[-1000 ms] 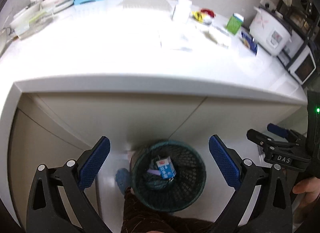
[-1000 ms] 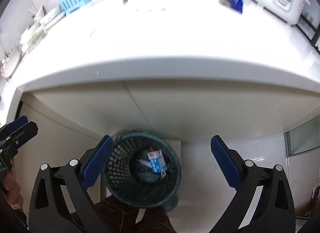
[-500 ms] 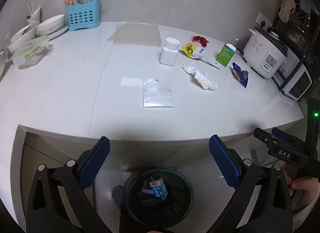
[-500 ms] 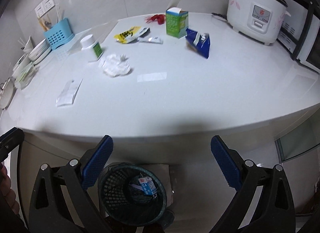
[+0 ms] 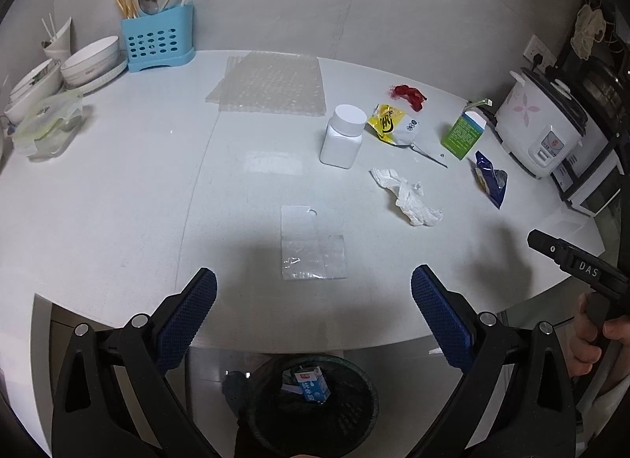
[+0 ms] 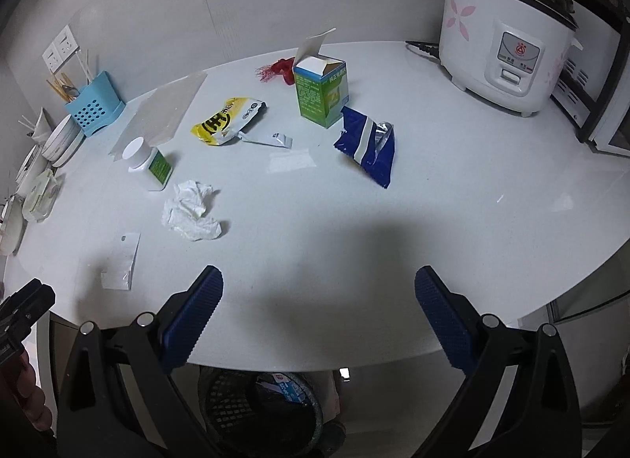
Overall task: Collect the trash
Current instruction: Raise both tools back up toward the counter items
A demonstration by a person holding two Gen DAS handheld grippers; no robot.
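Trash lies scattered on the white counter (image 5: pixel 118 202): a clear plastic bag (image 5: pixel 313 247) nearest the front edge, a crumpled tissue (image 5: pixel 409 196), a white bottle (image 5: pixel 342 137), a yellow wrapper (image 5: pixel 390 123), a green carton (image 5: pixel 462 137) and a blue packet (image 5: pixel 490 180). Below the counter stands a dark mesh bin (image 5: pixel 315 405) with a blue carton inside. My left gripper (image 5: pixel 315 310) is open above the counter's front edge, just short of the plastic bag. My right gripper (image 6: pixel 317 310) is also open and empty, with the tissue (image 6: pixel 191 212) and blue packet (image 6: pixel 368 147) ahead.
A rice cooker (image 6: pixel 504 38) and an oven stand at the right end. A blue utensil holder (image 5: pixel 157 40), stacked bowls (image 5: pixel 86 64) and bubble wrap (image 5: pixel 269 84) sit at the back left. A red scrap (image 5: pixel 407 93) lies behind the yellow wrapper.
Both grippers have risen from over the bin below the counter to above its front edge, so the countertop trash has come into full view. Both stayed open.
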